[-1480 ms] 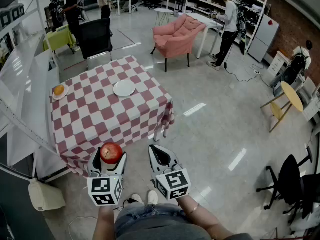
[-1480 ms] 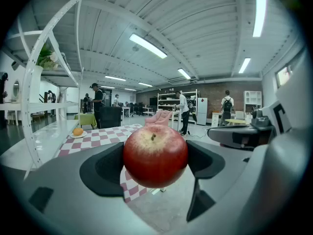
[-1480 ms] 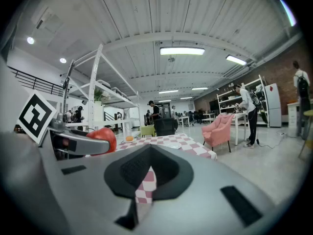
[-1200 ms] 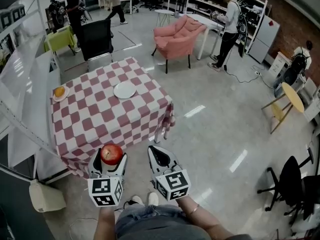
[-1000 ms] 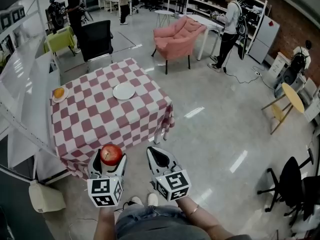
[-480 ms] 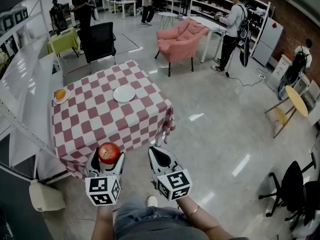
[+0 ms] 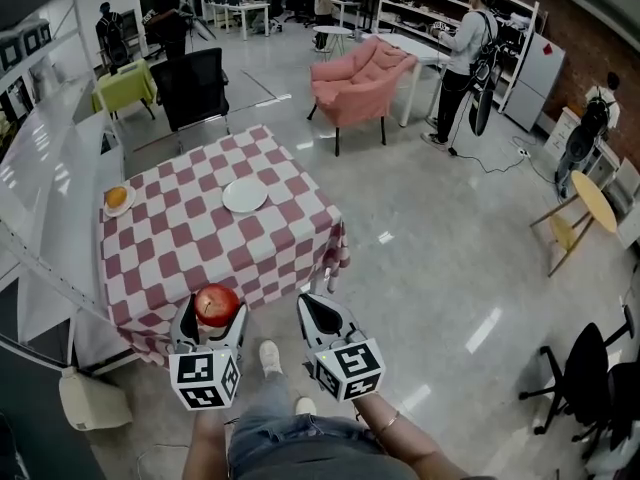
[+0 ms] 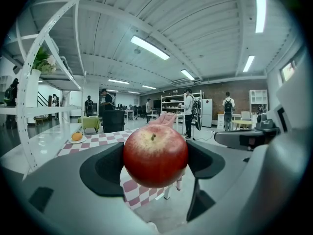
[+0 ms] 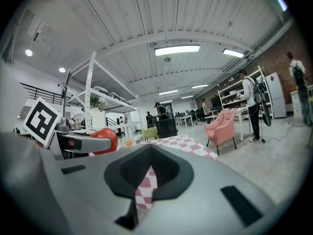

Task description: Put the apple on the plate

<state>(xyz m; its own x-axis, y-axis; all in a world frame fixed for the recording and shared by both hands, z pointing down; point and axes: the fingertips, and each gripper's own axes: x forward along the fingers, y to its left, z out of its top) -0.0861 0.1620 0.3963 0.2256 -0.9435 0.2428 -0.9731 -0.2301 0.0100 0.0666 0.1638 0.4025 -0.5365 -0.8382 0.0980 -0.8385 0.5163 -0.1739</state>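
A red apple [image 7: 216, 304] sits clamped between the jaws of my left gripper [image 7: 212, 310], held in the air just off the near edge of the checked table [image 7: 190, 258]. In the left gripper view the apple [image 8: 155, 155] fills the gap between both pads, stem up. A white empty plate [image 7: 244, 196] lies near the table's far middle. My right gripper [image 7: 318, 314] hangs beside the left one over the floor, jaws shut with nothing in them; in its own view the right gripper [image 9: 149, 176] shows the apple [image 9: 103, 140] at the left.
A small plate with an orange [image 7: 118, 200] rests at the table's far left corner. A white shelf frame [image 7: 45, 218] runs along the left. Behind the table stand a black chair [image 7: 192, 88] and a pink armchair [image 7: 360, 76]. A pale bag [image 7: 90, 398] lies on the floor at lower left.
Both grippers and the apple have come slightly closer to the table's near edge. A foot has stepped forward between the grippers. People at the back have walked on.
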